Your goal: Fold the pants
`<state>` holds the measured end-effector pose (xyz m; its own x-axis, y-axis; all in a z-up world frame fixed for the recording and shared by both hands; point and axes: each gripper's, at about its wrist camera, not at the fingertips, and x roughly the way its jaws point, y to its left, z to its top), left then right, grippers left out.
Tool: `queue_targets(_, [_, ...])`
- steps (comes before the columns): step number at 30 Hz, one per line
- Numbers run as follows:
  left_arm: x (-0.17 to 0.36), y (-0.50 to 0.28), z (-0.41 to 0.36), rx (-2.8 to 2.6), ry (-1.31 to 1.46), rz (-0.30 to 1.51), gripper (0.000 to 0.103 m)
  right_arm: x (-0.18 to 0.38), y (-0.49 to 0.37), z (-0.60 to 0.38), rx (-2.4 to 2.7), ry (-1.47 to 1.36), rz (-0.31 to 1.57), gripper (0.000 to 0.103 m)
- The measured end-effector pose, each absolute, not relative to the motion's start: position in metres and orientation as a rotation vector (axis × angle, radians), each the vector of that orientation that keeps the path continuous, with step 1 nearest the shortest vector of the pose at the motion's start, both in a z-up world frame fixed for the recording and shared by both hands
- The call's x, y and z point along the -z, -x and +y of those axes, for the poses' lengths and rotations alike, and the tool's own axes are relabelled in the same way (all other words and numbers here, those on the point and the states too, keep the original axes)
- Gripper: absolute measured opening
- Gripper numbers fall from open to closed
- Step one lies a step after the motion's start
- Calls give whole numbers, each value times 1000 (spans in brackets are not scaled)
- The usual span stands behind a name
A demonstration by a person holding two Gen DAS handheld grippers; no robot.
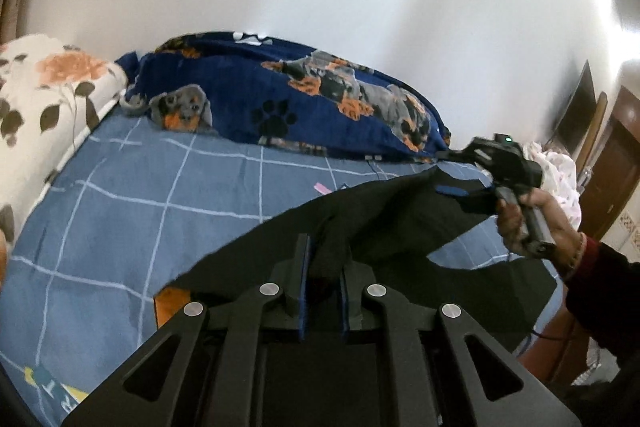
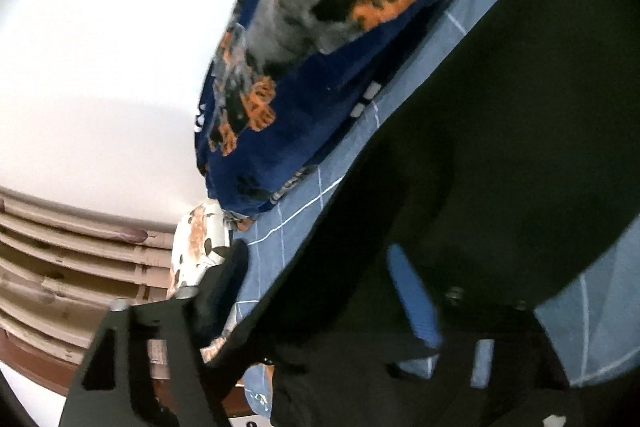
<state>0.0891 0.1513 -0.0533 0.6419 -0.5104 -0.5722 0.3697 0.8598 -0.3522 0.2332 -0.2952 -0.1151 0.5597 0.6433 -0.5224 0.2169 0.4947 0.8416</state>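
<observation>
Left gripper [image 1: 322,279], lower centre of frame, clamped on black pants [image 1: 380,215]; right gripper [image 1: 460,193] part-open around an edge; we judge them limp, light, best pinched at hems.

Left tongs [image 1: 324,267] clamped; right tongs [image 2: 320,291] partly closed.

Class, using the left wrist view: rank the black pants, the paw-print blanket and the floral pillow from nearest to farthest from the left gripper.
1. Black pants: clamped in the left gripper.
2. Paw-print blanket: beyond, along the wall.
3. Floral pillow: far left. Its distance is close to the blanket's, so this order is uncertain.
</observation>
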Motion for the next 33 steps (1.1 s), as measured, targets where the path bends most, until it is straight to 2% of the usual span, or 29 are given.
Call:
queue_targets(1, [55,-88,151,504,215,723,13,120,-239,-294,-329,-1061,999,32])
queue_targets(2, [56,-88,151,508,220,736,13,124,-244,-292,-339,-1066,1019,12])
queue_targets(4, [58,-87,149,505,212,749,13,131,-246,-292,-338,-1077,1040,9])
queue_targets(12, [58,-76,168,469,225,780,14,118,-166,-288,-363,-1013,994,6])
queue_targets(21, [73,-39,169,444,168,833,16,138,-63,-267,-345,-1040,1074,5])
queue_targets(33, [108,1,188,380,179,935,16,182,5,-236,-321,-1057,1242,2])
